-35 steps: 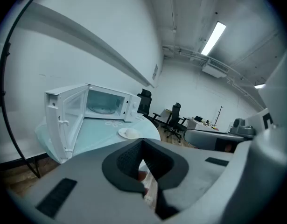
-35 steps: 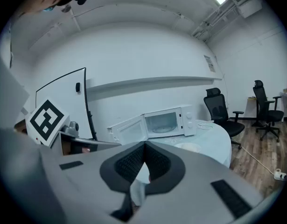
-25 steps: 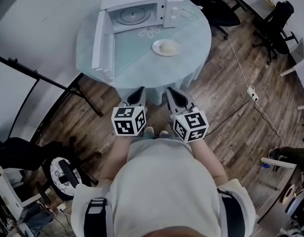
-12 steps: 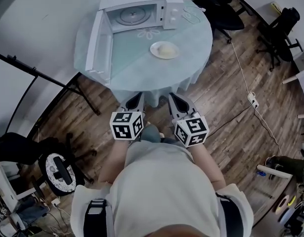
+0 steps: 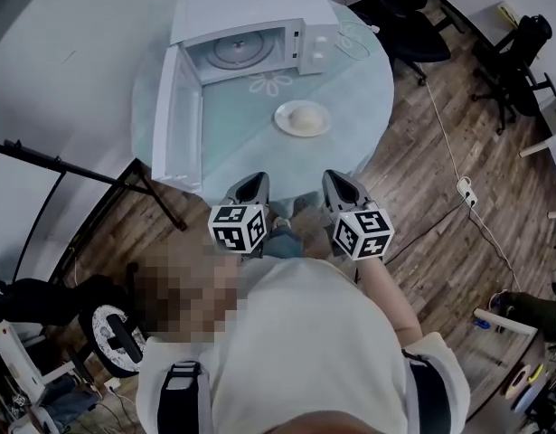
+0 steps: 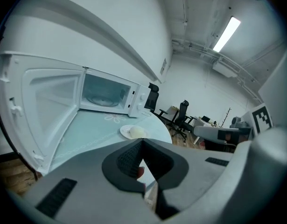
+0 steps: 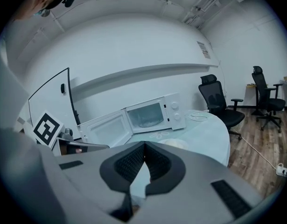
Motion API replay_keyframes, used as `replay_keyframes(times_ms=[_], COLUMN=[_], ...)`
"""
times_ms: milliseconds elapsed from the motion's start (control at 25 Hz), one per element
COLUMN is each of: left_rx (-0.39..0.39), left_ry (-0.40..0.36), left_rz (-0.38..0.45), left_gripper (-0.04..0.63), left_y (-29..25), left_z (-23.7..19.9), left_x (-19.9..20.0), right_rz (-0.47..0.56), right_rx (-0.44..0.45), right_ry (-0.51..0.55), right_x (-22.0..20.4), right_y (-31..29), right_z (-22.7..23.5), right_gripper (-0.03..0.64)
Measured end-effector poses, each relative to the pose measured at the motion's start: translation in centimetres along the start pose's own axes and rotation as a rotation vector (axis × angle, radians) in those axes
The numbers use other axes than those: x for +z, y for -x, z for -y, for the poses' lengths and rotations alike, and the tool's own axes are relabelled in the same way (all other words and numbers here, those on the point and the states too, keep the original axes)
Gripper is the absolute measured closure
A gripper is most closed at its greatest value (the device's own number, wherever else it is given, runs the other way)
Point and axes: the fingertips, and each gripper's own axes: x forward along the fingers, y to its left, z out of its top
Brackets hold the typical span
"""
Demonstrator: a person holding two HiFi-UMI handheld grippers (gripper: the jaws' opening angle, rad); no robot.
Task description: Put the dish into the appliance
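White plastic microwave door on the far left hangs wide open, flat and glossy. The boxy microwave behind it shows a round glass turntable with nothing on it. What's changed over the last second: the round table sits bigger and nearer in the head view. The person has stepped in, so both grippers are now just at its near edge instead of well short of it. The left gripper has its dark ribbed pads pressed together with nothing between them. The dish is a small white plate, smooth like ceramic, with a pale rounded lump on it. It sits untouched on the pale teal tabletop, right of the door and in front of the oven. The right gripper is closed and empty too. So I'd call this just the approach — pickup hasn't started, and the jaws will need to open first. Black office chair off to the far right.
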Motion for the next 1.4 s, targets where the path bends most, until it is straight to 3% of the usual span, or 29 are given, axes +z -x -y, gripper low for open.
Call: replay_keyframes(times_ms=[320, 560, 680, 1000, 1400], left_rx=[-0.022, -0.031, -0.043, -0.063, -0.079], left_ry=[0.049, 0.044, 0.088, 0.21, 0.271], left_rz=[-0.067, -0.113, -0.136, -0.178, -0.251], left_gripper=[0.595, 0.595, 0.587, 0.48, 0.477], left_y=[-7.7, -12.4, -14.3, -19.6, -23.5], left_z=[-4.6, -6.0, -6.4, -8.7, -10.0], left_x=[2.2, 2.6, 2.3, 1.5, -0.1], right_rz=[-0.028, -0.071, -0.103, -0.228, -0.371], right_rx=[-0.069, -0.111, -0.109, -0.119, -0.108], right_ry=[-0.027, -0.064, -0.073, -0.064, -0.086], right_x=[0.8, -0.1, -0.7, -2.8, -5.9], right_y=[-7.2, -10.4, -11.9, -16.6, -20.1], right_z=[4.9, 8.2, 9.7, 14.7, 18.3], right_gripper=[0.611, 0.609, 0.59, 0.54, 0.524])
